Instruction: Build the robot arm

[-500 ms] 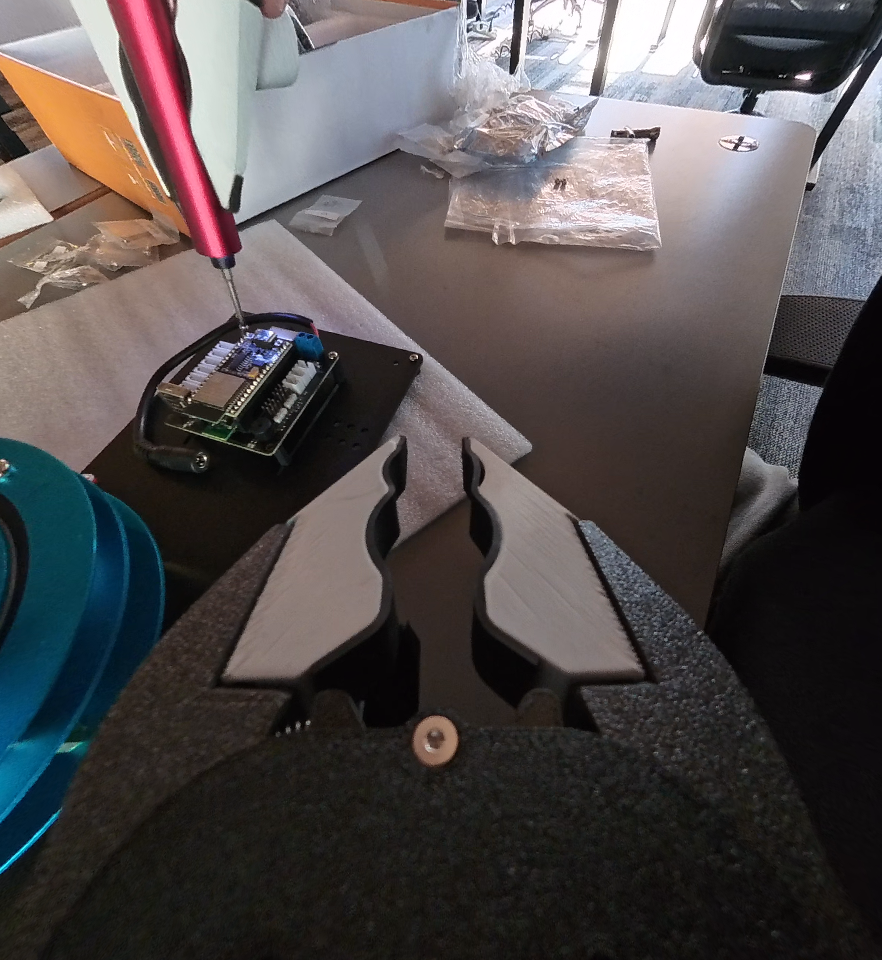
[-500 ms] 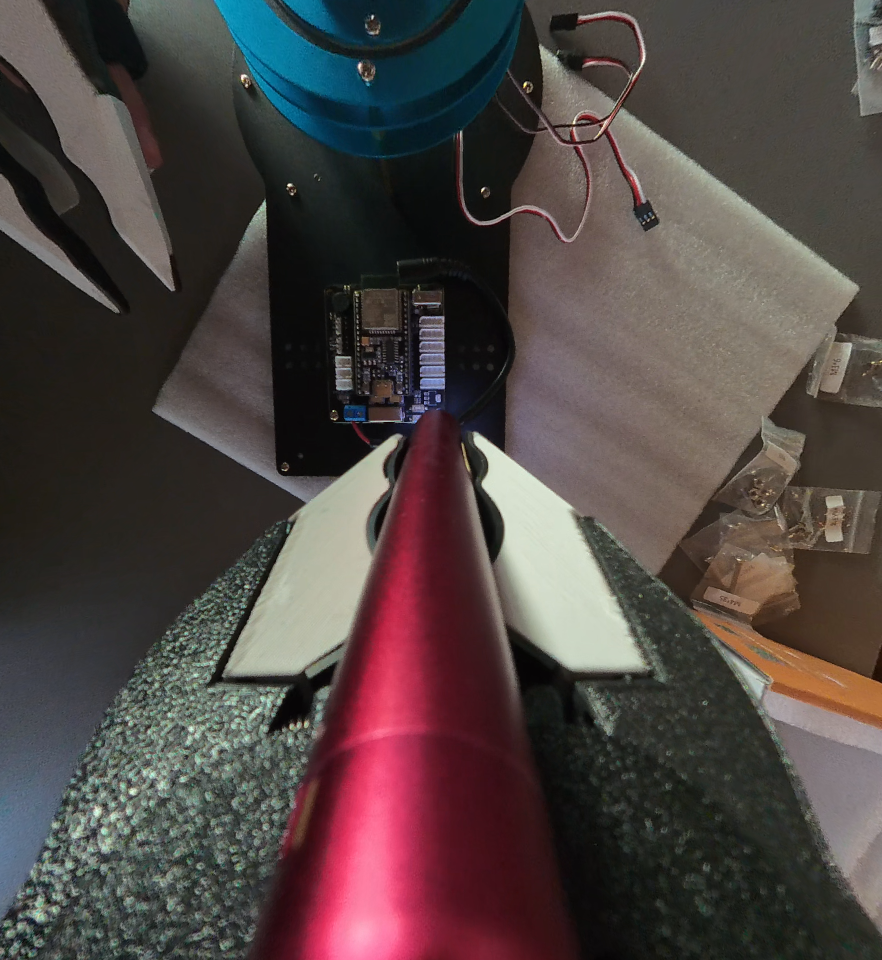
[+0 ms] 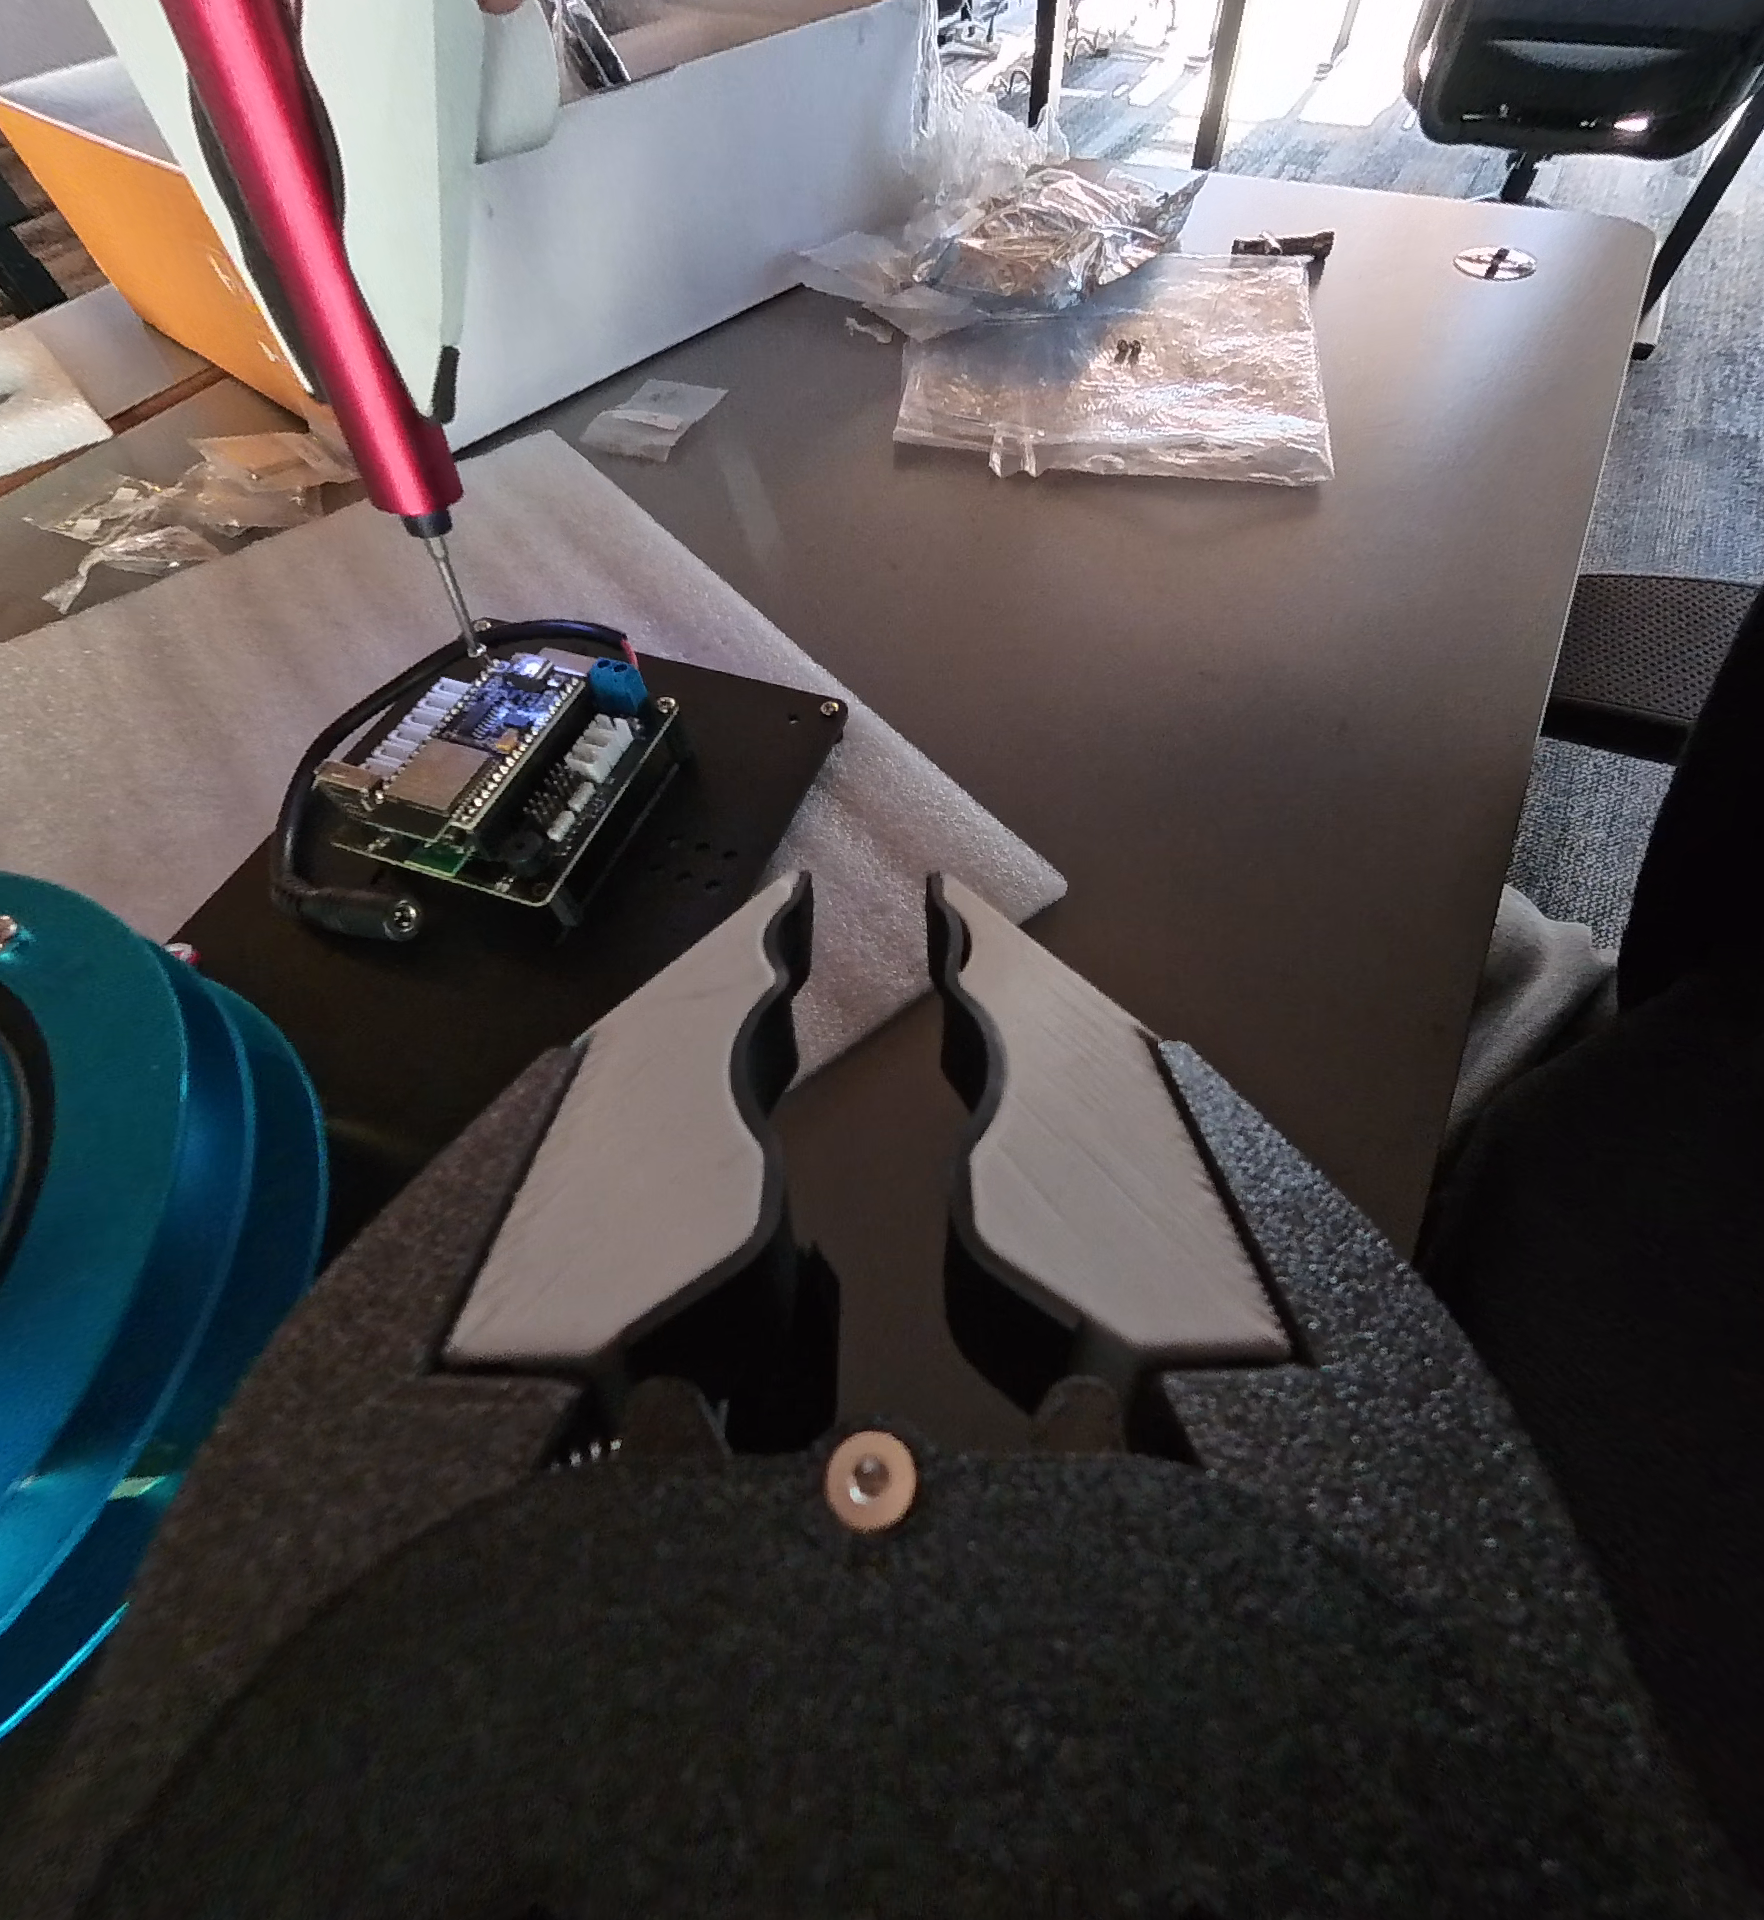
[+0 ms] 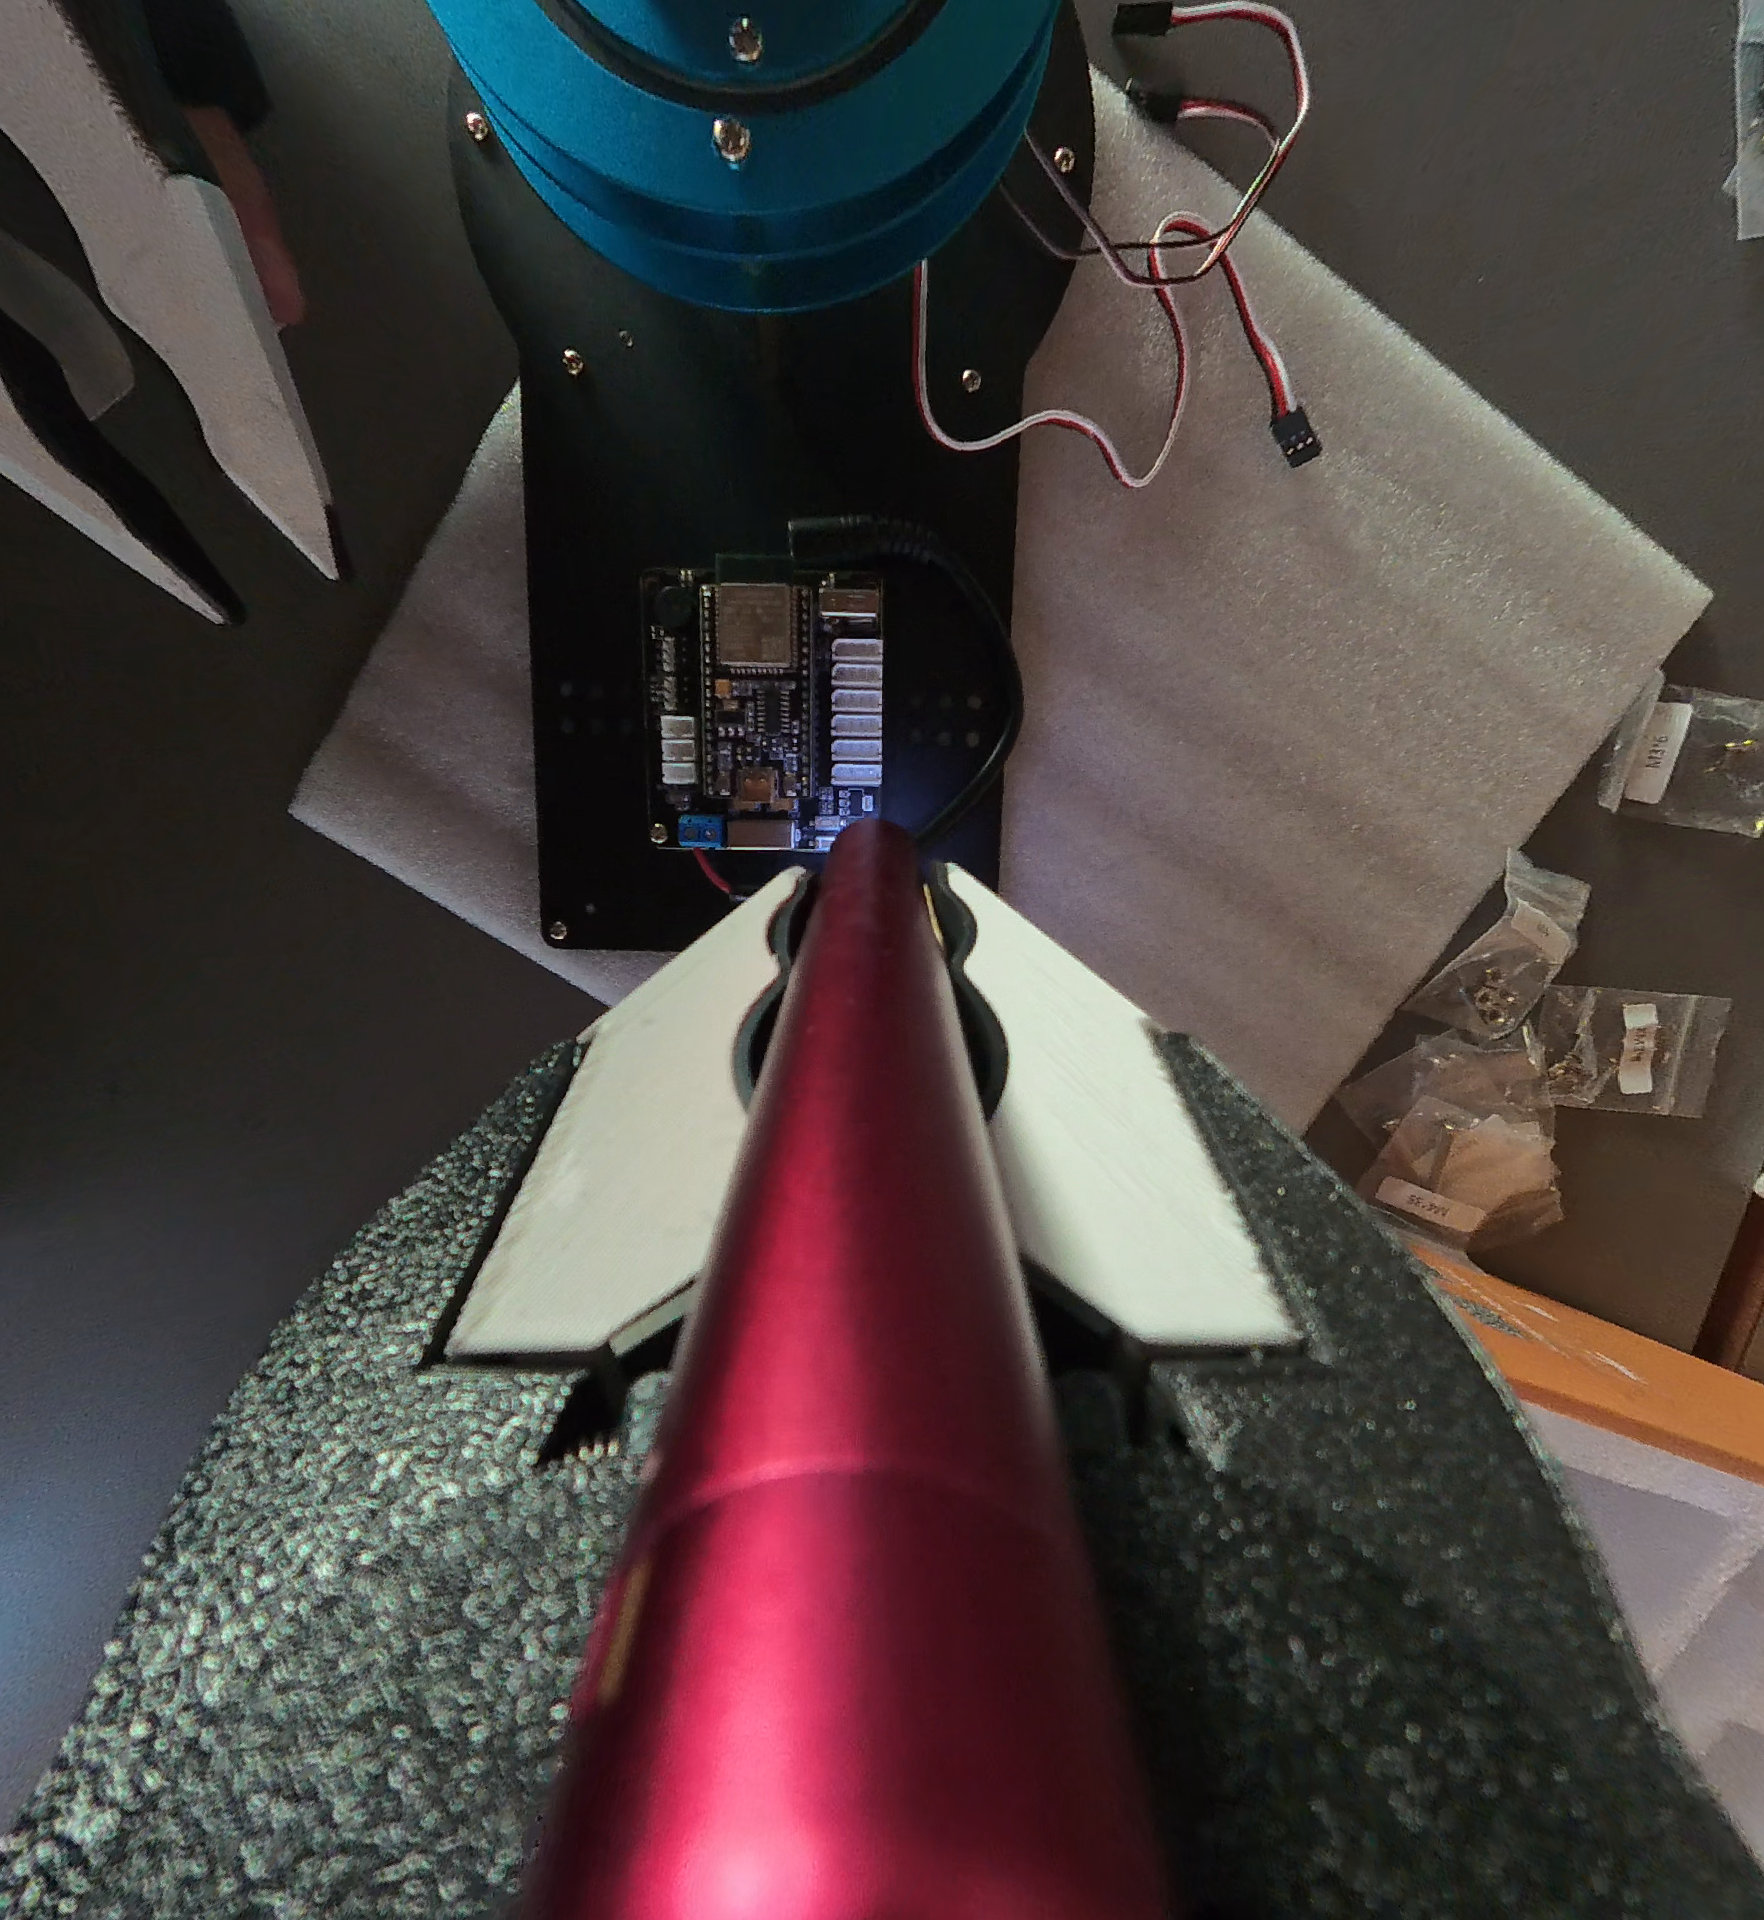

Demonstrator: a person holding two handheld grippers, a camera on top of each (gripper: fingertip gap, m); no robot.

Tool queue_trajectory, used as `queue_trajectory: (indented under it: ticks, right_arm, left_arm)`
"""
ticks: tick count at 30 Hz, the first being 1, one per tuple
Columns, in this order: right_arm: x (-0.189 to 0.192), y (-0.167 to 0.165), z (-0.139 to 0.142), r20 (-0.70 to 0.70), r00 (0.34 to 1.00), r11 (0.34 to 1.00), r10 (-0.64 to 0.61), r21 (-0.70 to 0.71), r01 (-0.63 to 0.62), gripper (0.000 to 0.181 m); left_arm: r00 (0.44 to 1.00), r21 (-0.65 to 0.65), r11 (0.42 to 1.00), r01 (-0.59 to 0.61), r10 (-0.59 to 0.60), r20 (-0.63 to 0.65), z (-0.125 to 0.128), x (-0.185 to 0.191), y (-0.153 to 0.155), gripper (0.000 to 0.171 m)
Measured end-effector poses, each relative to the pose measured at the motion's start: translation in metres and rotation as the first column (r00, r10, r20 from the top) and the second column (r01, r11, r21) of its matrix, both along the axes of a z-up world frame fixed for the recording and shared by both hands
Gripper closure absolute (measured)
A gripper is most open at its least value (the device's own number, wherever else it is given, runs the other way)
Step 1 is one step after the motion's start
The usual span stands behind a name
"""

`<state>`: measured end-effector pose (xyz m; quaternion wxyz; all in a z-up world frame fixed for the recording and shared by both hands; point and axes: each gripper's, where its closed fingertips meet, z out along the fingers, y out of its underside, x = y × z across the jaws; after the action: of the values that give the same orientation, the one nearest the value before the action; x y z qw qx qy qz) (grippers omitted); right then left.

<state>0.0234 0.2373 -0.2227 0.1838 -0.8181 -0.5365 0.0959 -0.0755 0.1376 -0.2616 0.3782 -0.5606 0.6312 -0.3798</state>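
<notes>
Hovering empty, the left gripper (image 3: 865, 940) has its jaws parted above the foam sheet (image 3: 888, 883), circuit board (image 3: 504, 774) at 11 o'clock. Over in the right view, the right gripper (image 4: 873, 904) clamps a red screwdriver (image 4: 857, 1351), angled steeply down, probably so the tip seats squarely at the board's corner.

left tool (image 3: 867, 914) parted (empty), right tool (image 4: 873, 883) clamped

Foam sheet (image 4: 1273, 665) under a black plate (image 4: 774, 457); parts bags (image 4: 1501, 1060) beside it; an office chair (image 3: 1605, 73) beyond the table (image 3: 1221, 727).
</notes>
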Motion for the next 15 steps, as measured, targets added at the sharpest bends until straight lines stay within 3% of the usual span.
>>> queue_trajectory:
  ticks: [10,12,15]
  right_arm:
    - [-0.002,0.000,0.000,0.026,0.999,1.000,0.019,-0.026,-0.018,0.159]
    - [-0.003,0.000,0.000,0.023,0.999,0.999,0.024,-0.022,-0.023,0.160]
    - [-0.003,0.000,0.000,0.013,1.000,0.999,0.026,-0.018,-0.026,0.159]
  left_arm:
    - [1.000,0.007,1.000,-0.006,0.006,-0.013,-0.002,0.001,0.001,0.150]
    - [0.998,-0.003,0.998,-0.055,0.055,-0.017,-0.003,0.001,0.009,0.146]
    - [0.975,-0.049,0.974,-0.221,0.221,-0.016,-0.001,0.006,0.037,0.134]
